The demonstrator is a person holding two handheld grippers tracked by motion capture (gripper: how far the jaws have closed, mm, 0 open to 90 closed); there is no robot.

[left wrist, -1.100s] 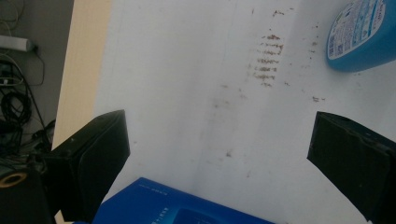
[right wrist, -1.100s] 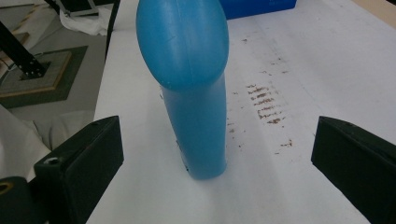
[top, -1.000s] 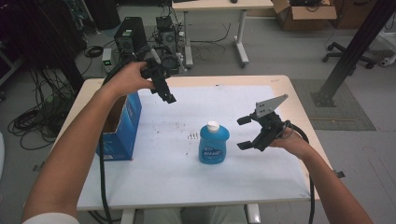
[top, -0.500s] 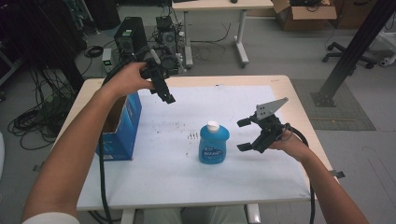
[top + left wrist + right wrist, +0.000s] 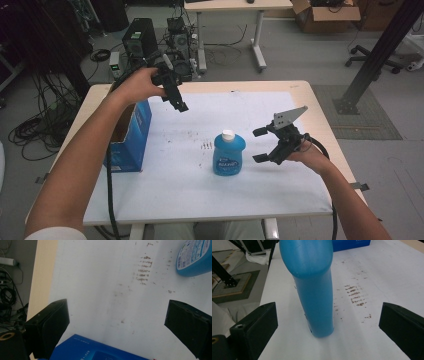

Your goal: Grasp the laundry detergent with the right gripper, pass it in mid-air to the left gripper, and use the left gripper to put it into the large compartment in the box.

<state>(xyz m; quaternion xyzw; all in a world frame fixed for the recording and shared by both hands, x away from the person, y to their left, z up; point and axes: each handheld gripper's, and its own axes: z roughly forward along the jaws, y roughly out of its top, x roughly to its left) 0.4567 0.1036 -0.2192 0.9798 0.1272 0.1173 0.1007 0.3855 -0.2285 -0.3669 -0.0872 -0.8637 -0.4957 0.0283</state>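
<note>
Standing upright on the white table cover (image 5: 165, 190), the blue bottle (image 5: 228, 155) with its white cap served as the landmark of the high view. The right gripper (image 5: 262, 145) was just to the right of the bottle, jaws spread wide and aimed at it, not yet touching. The left gripper (image 5: 181, 105) hung well up and to the left of the bottle, above the open blue box (image 5: 131, 135), and held nothing.

From the left gripper view, the left gripper (image 5: 117, 322) showed both jaws far apart with bare cover between them; the bottle (image 5: 193, 257) sat far off at the upper right and a corner of the box (image 5: 95, 350) lay below.

From the right gripper view, the right gripper (image 5: 327, 335) had its jaws wide on either side of the bottle (image 5: 314, 290), which stood between them with gaps on both flanks.

By this showing the grasp was lined up but unmade; closing on the bottle and moving it, likely toward the box, remained
</note>
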